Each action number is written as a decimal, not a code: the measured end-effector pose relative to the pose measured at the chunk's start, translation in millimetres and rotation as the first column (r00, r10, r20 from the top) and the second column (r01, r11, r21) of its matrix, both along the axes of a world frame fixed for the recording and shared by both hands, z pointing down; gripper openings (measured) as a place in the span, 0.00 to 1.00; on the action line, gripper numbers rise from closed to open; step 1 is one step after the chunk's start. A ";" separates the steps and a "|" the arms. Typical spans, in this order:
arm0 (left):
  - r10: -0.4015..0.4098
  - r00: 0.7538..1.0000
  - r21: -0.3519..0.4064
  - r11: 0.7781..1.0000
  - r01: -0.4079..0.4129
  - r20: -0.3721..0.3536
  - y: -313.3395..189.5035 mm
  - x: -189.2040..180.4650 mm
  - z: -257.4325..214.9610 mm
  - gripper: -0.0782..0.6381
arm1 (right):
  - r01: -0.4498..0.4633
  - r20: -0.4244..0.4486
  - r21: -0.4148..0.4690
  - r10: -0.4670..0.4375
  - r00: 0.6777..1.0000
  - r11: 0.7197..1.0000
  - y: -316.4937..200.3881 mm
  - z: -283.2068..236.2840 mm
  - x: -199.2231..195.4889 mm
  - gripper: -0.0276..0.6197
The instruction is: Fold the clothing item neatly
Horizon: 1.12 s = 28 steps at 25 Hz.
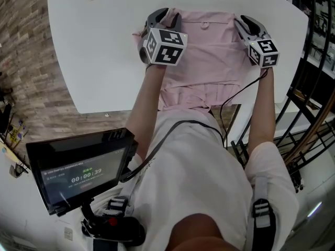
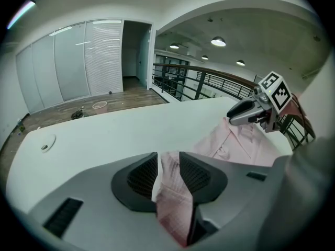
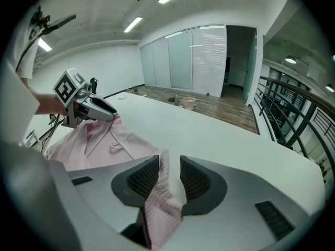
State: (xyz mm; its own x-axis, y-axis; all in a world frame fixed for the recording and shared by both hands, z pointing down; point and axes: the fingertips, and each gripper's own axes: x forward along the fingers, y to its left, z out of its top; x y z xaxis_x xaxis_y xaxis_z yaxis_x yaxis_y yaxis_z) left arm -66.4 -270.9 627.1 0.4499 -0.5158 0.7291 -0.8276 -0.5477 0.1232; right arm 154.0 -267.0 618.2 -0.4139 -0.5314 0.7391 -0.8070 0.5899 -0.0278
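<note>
Pink shirt (image 1: pixel 207 51) lies flat on white worktop (image 1: pixel 94 61), hem over near edge. Left tongs (image 1: pixel 166 19) at its far-left corner, right tongs (image 1: pixel 245 26) at far-right. Both pairs stand apart, shirt fabric slack between them.

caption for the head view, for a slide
Left claw and right claw at the far corners of a pale pink shirt on a white table.

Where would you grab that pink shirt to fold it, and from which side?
Probably its two far corners, reaching over from the near side: the pink shirt lies flat on the table, and raised folds there sit inside the left tongs and right tongs.
</note>
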 end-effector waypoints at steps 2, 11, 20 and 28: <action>-0.008 1.000 0.005 1.000 0.008 0.002 -0.6 -1.6 -0.3 0.22 | 0.002 -0.004 -0.007 -0.002 1.000 1.000 0.1 2.2 -0.7 0.24; 0.030 1.000 0.084 0.996 -0.031 0.006 3.8 4.0 -21.7 0.13 | 0.040 -0.024 0.056 -0.039 0.999 0.998 2.3 -14.4 -1.9 0.08; 0.049 0.999 0.133 0.990 -0.046 -0.016 28.6 -2.2 -41.6 0.13 | 0.016 0.021 0.124 -0.018 1.000 0.992 14.5 -30.8 3.3 0.08; 0.118 0.993 0.252 0.960 -0.121 0.027 69.3 -3.2 -40.3 0.13 | 0.045 0.012 0.170 -0.047 0.999 0.984 44.2 -36.0 -3.7 0.08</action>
State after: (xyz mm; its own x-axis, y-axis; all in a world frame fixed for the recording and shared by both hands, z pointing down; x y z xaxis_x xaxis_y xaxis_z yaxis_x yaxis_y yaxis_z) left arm -69.6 -201.6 586.9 0.5116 -0.6269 0.5876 -0.7548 -0.6546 -0.0413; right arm 150.3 -222.8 582.2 -0.4516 -0.6289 0.6329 -0.7791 0.6236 0.0637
